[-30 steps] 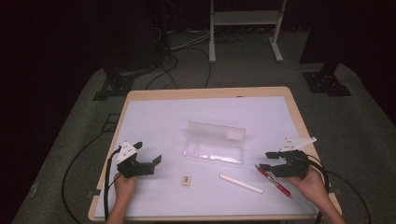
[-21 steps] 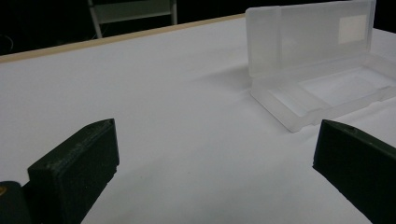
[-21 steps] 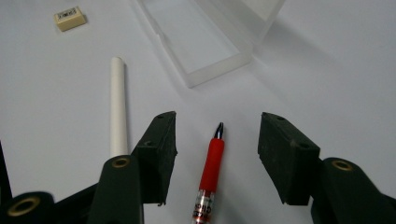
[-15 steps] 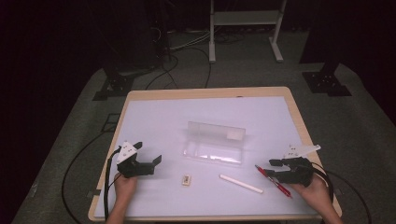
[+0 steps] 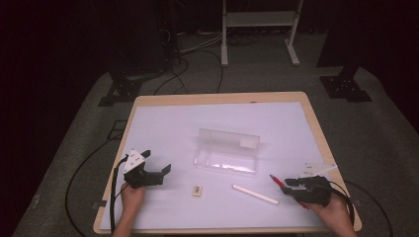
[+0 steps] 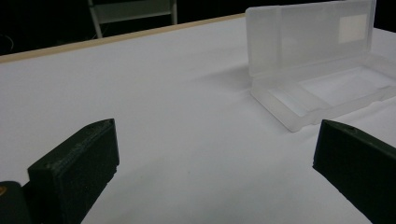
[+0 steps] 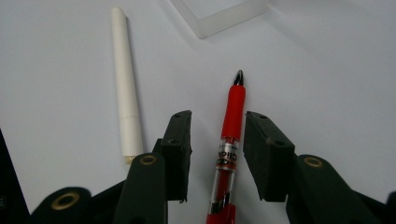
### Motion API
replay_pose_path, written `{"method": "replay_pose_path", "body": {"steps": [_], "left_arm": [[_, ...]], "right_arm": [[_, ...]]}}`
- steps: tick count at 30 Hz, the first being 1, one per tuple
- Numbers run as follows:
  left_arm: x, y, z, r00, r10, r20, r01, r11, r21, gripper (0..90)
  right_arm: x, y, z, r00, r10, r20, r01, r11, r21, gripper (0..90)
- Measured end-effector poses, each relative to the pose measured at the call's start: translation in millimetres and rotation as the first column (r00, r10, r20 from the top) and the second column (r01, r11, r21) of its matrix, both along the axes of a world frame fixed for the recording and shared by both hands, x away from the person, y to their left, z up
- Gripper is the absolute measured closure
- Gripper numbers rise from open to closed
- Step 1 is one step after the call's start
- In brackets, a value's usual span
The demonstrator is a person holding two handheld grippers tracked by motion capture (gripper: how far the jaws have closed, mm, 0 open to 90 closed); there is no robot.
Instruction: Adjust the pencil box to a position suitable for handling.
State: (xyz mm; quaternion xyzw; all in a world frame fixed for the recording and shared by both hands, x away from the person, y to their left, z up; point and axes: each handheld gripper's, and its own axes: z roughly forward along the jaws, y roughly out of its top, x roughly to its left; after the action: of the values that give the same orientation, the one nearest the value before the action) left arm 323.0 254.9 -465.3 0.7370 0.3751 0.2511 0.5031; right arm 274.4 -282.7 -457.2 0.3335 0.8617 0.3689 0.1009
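Note:
A red pen (image 7: 233,116) lies on the white table top (image 5: 163,128), tip pointing away, near the front right corner (image 5: 276,180). My right gripper (image 7: 217,116) is low over it with one jaw on each side of the barrel. Its jaws have just been closing, and a gap still shows at the left pad (image 7: 180,140). From above, the right gripper (image 5: 288,188) points left along the pen. My left gripper (image 5: 157,161) rests at the front left, open wide with nothing between its jaws (image 6: 215,140).
A clear plastic case (image 5: 227,150) lies open in the middle of the table, lid upright (image 6: 317,60). A white stick (image 5: 255,194) lies just left of the pen (image 7: 125,88). A small eraser (image 5: 197,190) sits near the front centre.
My right gripper has moved toward the near edge and sunk over the red pen, and its jaws have narrowed around it. The left gripper has kept still.

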Motion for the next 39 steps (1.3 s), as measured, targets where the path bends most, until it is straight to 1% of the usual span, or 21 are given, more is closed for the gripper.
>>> {"method": "replay_pose_path", "body": {"steps": [6, 19, 29, 37, 39], "left_arm": [[0.0, 0.0, 0.0, 1.0000, 0.000, 0.000, 0.000, 1.0000, 0.000, 0.0], [0.0, 0.0, 0.0, 1.0000, 0.000, -0.001, 0.000, 1.0000, 0.000, 0.0], [0.0, 0.1, 0.0, 1.0000, 0.000, -0.001, 0.000, 1.0000, -0.001, 0.0], [0.0, 0.0, 0.0, 1.0000, -0.001, -0.001, 0.001, 1.0000, -0.003, 0.0], [0.0, 0.1, 0.0, 1.0000, -0.001, -0.001, 0.001, 1.0000, -0.001, 0.0]], "right_arm": [[-3.2, -0.9, -3.4, 0.9999, -0.012, -0.003, 0.012, 0.9999, -0.005, 66.2], [-8.5, -2.5, -12.3, 0.9994, -0.035, 0.005, 0.035, 0.9984, -0.045, 74.0], [-10.1, -2.4, -13.2, 0.9986, -0.048, 0.021, 0.049, 0.9977, -0.048, 78.0], [-10.0, -2.1, -12.5, 0.9985, -0.054, 0.013, 0.055, 0.9973, -0.048, 78.6], [-9.8, -2.4, -12.3, 0.9985, -0.054, 0.005, 0.054, 0.9979, -0.036, 78.7]]}}
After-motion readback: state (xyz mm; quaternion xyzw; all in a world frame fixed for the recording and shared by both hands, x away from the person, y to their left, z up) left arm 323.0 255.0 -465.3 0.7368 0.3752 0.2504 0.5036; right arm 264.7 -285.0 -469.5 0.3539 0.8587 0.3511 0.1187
